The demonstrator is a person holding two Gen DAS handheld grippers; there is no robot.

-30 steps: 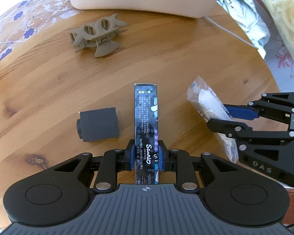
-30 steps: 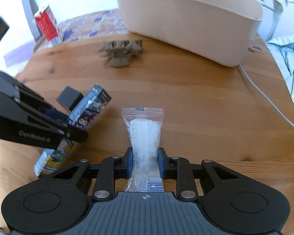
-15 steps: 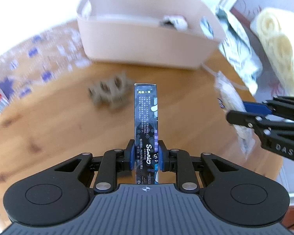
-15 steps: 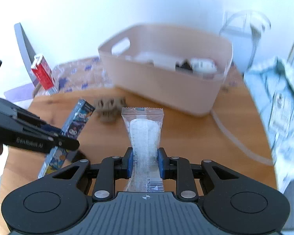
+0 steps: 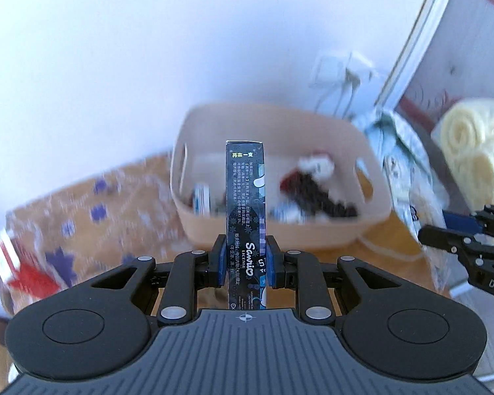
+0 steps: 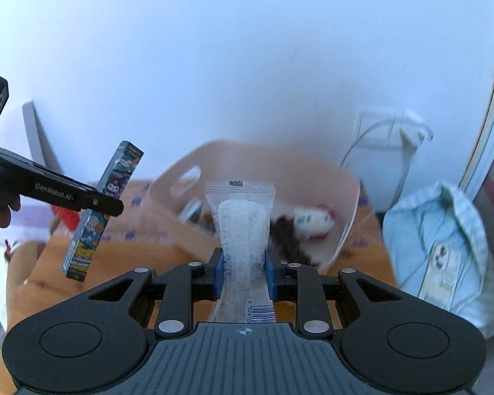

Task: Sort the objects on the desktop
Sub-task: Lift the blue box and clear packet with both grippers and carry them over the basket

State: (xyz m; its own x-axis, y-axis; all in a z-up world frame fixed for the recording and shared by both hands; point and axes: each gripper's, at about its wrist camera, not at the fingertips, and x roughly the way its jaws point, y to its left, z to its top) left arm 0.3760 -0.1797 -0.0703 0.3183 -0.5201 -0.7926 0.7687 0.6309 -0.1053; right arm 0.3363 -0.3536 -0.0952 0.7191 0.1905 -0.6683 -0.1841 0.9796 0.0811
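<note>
My left gripper [image 5: 245,260] is shut on a tall dark cartoon-printed box [image 5: 245,197] and holds it upright in the air in front of the beige bin [image 5: 280,237]. My right gripper [image 6: 243,276] is shut on a clear plastic packet [image 6: 242,227], also raised before the bin [image 6: 342,237]. The bin holds several blurred items, among them a dark and white plush [image 5: 316,181]. The right gripper's arm shows at the right edge of the left wrist view [image 5: 467,250]. The left gripper with its box [image 6: 98,210] shows at the left of the right wrist view.
The bin stands at the back of a round wooden table [image 6: 115,256]. A patterned cloth [image 5: 92,217] and a red carton [image 5: 26,273] lie to the left. A light blue garment [image 6: 444,250] and rolled cream towels [image 5: 474,151] are to the right. A white wall with a socket and cable [image 6: 395,131] is behind.
Both grippers have lifted their objects off the table and tilted up toward the bin. The grey hair clip and grey block have dropped out of view. The bin's inside now shows.
</note>
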